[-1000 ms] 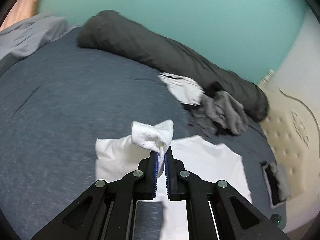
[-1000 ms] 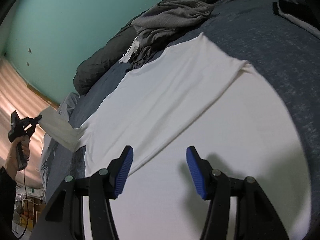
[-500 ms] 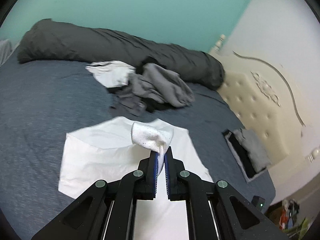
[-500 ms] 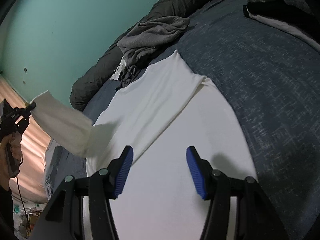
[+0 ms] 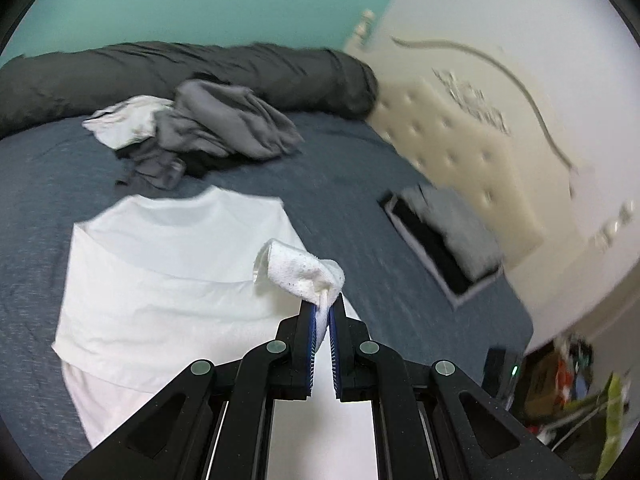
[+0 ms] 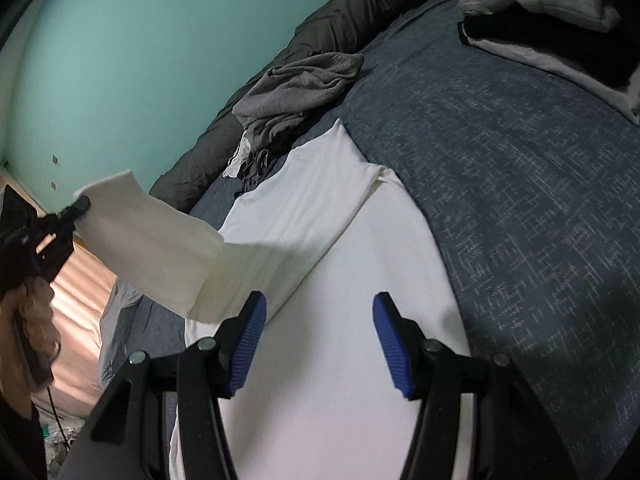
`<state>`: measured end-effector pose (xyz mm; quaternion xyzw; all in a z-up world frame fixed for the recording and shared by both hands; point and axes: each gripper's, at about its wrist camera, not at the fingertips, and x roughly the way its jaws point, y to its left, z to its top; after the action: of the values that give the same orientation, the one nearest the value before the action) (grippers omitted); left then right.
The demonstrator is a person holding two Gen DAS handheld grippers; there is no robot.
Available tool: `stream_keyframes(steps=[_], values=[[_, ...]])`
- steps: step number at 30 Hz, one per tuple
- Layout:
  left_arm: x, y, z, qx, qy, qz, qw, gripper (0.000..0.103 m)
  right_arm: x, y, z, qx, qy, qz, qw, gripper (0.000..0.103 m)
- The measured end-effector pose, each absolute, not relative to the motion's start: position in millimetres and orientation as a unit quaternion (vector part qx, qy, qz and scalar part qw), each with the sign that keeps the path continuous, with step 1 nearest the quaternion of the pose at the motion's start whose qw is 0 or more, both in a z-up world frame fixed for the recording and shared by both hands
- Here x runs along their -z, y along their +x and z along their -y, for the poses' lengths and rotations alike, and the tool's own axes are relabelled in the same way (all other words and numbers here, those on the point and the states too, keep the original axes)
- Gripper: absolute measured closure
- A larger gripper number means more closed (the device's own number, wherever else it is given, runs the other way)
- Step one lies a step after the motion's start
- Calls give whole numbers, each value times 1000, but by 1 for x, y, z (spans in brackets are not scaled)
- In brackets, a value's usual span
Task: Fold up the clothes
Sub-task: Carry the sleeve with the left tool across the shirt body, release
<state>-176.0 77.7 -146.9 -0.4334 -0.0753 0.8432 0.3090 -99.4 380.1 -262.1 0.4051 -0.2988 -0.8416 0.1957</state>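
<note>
On the bed [image 5: 360, 200] | white shirt [image 5: 168, 272] lying flat | left gripper [image 5: 322, 316] pinching its sleeve [image 6: 152, 240], lifting it: sleeve fold seemingly underway | right gripper [image 6: 316, 340] hovering wide apart | next: laying sleeve across body

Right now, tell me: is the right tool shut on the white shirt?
No. The right tool hangs open above the white shirt, blue pads spread wide with nothing between them.
</note>
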Motion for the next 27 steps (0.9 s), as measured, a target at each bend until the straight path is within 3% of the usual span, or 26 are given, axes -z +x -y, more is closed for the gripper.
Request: stream_keyframes(steps=[15, 16, 18, 20, 27], values=[[277, -140, -118, -796, -521, 54, 303, 94, 280, -101, -377, 829, 427, 306, 195, 47], [279, -137, -119, -794, -523, 48, 306, 91, 281, -102, -375, 828, 429, 304, 195, 47], [280, -129, -118, -790, -523, 41, 315, 67, 284, -103, -373, 826, 434, 302, 195, 47], [280, -123, -110, -791, -520, 42, 319, 52, 286, -103, -370, 826, 437, 298, 195, 47], [285, -109, -65, -803, -510, 60, 303, 46, 294, -104, -354, 820, 455, 283, 200, 47]])
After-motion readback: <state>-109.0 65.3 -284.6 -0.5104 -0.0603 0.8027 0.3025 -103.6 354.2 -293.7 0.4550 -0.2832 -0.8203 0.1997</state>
